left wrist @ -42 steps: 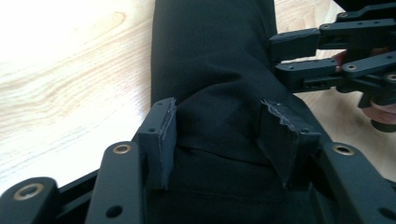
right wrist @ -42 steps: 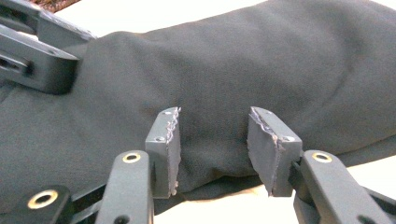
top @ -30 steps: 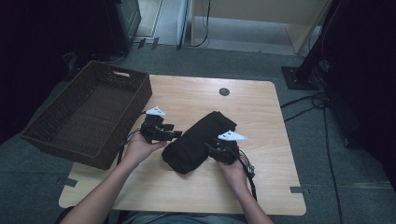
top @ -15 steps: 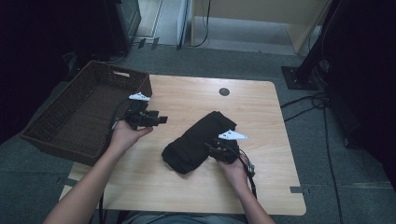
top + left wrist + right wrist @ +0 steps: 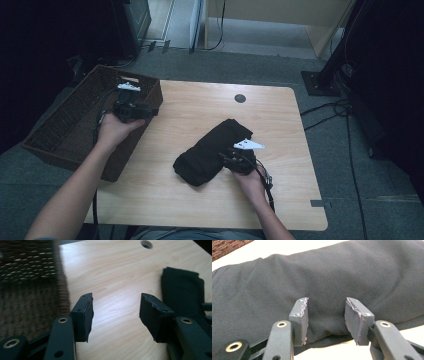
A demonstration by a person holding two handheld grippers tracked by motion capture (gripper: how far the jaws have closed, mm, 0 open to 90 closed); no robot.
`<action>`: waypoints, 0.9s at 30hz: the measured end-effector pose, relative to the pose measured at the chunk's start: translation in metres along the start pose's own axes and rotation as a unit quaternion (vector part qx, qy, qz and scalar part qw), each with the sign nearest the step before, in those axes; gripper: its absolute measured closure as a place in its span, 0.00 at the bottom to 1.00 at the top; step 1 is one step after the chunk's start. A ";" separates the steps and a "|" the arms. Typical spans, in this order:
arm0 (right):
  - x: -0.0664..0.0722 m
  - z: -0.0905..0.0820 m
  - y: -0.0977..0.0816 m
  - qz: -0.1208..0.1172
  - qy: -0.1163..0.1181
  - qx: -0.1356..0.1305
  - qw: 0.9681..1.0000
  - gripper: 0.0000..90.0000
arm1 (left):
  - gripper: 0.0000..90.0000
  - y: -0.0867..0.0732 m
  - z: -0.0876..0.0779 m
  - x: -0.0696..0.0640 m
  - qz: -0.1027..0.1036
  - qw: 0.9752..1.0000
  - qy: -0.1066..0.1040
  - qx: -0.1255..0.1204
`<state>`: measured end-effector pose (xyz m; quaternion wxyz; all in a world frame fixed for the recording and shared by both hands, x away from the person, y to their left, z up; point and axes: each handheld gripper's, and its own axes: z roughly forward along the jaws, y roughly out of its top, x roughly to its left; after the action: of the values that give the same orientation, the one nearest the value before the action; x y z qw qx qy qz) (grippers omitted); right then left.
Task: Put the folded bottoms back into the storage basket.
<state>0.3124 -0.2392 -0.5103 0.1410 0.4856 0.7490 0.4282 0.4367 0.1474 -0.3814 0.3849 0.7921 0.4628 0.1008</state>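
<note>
At the far left a dark woven basket (image 5: 75,125) sits half on the worktop (image 5: 200,105), its near wall hanging past the edge. The left tool (image 5: 145,111) hovers above the basket's right rim, and in the left gripper view its jaws stand spread with nothing between them, bare wood showing through the gap.

Toward the middle lies the black folded cloth (image 5: 212,150), a thick bundle set diagonally on the wood, well apart from the basket. It looks soft and light, likely to sag and unfold if lifted by one layer, and matte enough not to slip; nothing about it is fragile. The best hold is probably a bite across the whole folded thickness at an end or along the long edge, so all layers come up together.

To its right, the right tool (image 5: 231,161) meets the cloth's near right edge. In the right gripper view (image 5: 325,320) the jaws straddle a puckered ridge of fabric; the pads appear to press on it, though whether this is a firm pinch or loose contact is hard to tell in the dim light.
</note>
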 end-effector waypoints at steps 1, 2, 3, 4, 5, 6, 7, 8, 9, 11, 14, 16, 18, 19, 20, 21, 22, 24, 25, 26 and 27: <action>0.000 0.000 0.000 0.000 0.000 0.000 1.000 0.60 | 0.50 -0.001 -0.002 0.008 -0.011 1.000 0.007 -0.002; 0.000 0.000 0.000 0.000 0.000 0.000 1.000 0.60 | 0.50 -0.003 -0.004 0.018 -0.025 1.000 0.007 -0.007; 0.000 0.000 0.000 0.000 0.000 0.000 1.000 0.60 | 0.50 -0.005 -0.004 0.023 -0.031 0.999 0.012 -0.004; 0.000 0.000 0.000 0.000 0.000 0.000 1.000 0.60 | 0.50 -0.005 -0.004 0.023 -0.031 0.999 0.012 -0.004; 0.000 0.000 0.000 0.000 0.000 0.000 1.000 0.60 | 0.50 -0.006 -0.004 0.026 -0.033 0.999 0.018 0.000; 0.000 0.001 0.000 0.000 -0.001 -0.001 1.000 0.60 | 0.50 -0.008 -0.002 0.028 -0.034 0.999 0.022 0.006; 0.000 0.001 0.000 0.000 -0.001 -0.001 1.000 0.60 | 0.50 -0.010 0.000 0.031 -0.035 0.999 0.028 0.014; 0.000 0.001 0.000 0.001 -0.001 -0.001 1.000 0.59 | 0.51 -0.012 0.003 0.033 -0.042 0.999 0.026 0.020; 0.000 0.001 0.000 0.000 -0.001 -0.001 1.000 0.59 | 0.52 -0.014 0.005 0.034 -0.048 0.998 0.018 0.023; 0.000 0.001 0.000 -0.001 -0.001 -0.001 1.000 0.59 | 0.58 -0.015 0.010 0.034 -0.045 0.998 0.018 0.038; 0.000 0.001 0.000 -0.001 0.000 -0.001 1.000 0.59 | 0.73 -0.018 0.018 0.033 -0.036 0.997 0.020 0.067; -0.001 0.001 0.000 0.000 0.000 -0.002 1.000 0.59 | 0.81 -0.018 0.019 0.033 -0.031 0.997 0.025 0.066; 0.000 0.001 -0.001 0.002 -0.001 -0.001 1.000 0.59 | 0.82 -0.017 0.020 0.030 -0.024 0.997 0.032 0.068; 0.000 0.001 -0.001 0.003 -0.001 0.000 1.000 0.59 | 0.83 -0.016 0.022 0.028 -0.016 0.997 0.037 0.067; 0.000 0.001 -0.001 0.002 -0.003 0.000 1.000 0.59 | 0.83 -0.015 0.024 0.026 -0.014 0.997 0.036 0.069; 0.000 0.001 -0.001 0.003 -0.003 0.000 1.000 0.59 | 0.83 -0.013 0.027 0.024 -0.016 0.997 0.037 0.067; 0.000 0.001 -0.001 0.002 -0.003 0.000 1.000 0.59 | 0.83 -0.012 0.029 0.022 -0.015 0.997 0.034 0.067; 0.000 0.001 -0.001 0.003 -0.003 0.000 1.000 0.59 | 0.83 -0.008 0.035 0.016 -0.009 0.997 0.028 0.069; 0.000 0.001 -0.001 0.003 -0.003 0.000 1.000 0.59 | 0.83 -0.005 0.038 0.012 -0.003 0.997 0.025 0.070; 0.000 0.001 -0.001 0.004 -0.003 0.000 1.000 0.59 | 0.83 -0.003 0.042 0.008 0.000 0.997 0.020 0.072; 0.000 0.001 -0.001 0.003 -0.003 0.000 1.000 0.59 | 0.83 -0.001 0.045 0.004 0.004 0.997 0.015 0.073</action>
<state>0.3123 -0.2390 -0.5120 0.1416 0.4894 0.7471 0.4270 0.4616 0.1274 -0.4139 0.3186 0.8184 0.4714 0.0805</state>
